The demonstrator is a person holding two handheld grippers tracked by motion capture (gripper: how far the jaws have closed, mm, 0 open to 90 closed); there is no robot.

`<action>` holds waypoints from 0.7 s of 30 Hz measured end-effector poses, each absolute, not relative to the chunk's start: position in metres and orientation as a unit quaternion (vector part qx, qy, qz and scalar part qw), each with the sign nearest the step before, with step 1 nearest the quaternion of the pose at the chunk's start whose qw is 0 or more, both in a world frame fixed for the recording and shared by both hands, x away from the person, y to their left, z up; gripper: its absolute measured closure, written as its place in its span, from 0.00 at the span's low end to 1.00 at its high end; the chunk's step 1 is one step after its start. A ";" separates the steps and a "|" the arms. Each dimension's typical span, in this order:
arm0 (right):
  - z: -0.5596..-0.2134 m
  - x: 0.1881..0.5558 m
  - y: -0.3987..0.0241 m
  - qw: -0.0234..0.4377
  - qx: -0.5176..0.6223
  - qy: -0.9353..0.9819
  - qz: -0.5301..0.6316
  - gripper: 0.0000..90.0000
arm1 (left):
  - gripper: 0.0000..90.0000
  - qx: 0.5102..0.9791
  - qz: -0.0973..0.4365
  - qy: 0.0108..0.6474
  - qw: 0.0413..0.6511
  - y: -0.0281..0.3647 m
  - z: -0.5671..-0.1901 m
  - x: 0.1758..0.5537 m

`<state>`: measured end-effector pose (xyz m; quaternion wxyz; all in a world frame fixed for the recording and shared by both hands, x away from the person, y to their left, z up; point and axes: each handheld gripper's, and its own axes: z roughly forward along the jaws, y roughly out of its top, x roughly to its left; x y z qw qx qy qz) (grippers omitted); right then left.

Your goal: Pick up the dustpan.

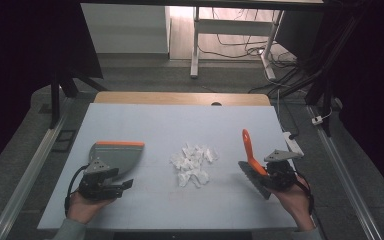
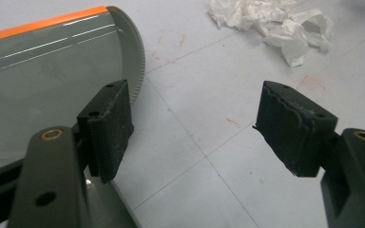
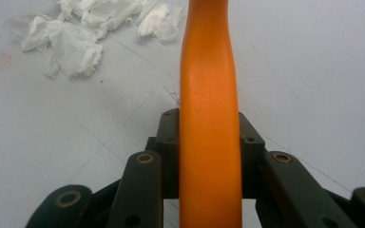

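Your right fingers (image 3: 209, 156) pinch the brush (image 3: 209, 95); left fingers (image 2: 202, 128) are spread beside the dustpan (image 2: 52, 80), so it may slide when paper (image 1: 194, 164) is swept mid-desk.

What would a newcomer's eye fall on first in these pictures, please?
Most likely the orange brush handle, clamped in the right tool at the table's right side, with dark bristles at its base. Next, the heap of white paper scraps in the middle of the pale table. To the left lies a grey dustpan with an orange edge, and the left tool stands open beside it.
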<state>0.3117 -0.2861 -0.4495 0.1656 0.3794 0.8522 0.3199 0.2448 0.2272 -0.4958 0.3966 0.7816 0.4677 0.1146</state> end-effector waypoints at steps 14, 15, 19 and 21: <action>-0.447 0.310 -0.284 0.170 0.374 0.853 0.323 0.78 | 0.32 0.779 0.107 0.462 0.409 0.228 -0.496 0.245; -0.447 0.310 -0.284 0.170 0.374 0.853 0.323 0.78 | 0.32 0.780 0.107 0.461 0.410 0.228 -0.496 0.245; -0.448 0.310 -0.285 0.171 0.374 0.853 0.322 0.78 | 0.32 0.781 0.106 0.460 0.409 0.226 -0.496 0.246; -0.448 0.310 -0.285 0.171 0.374 0.853 0.322 0.78 | 0.32 0.781 0.105 0.460 0.408 0.226 -0.496 0.246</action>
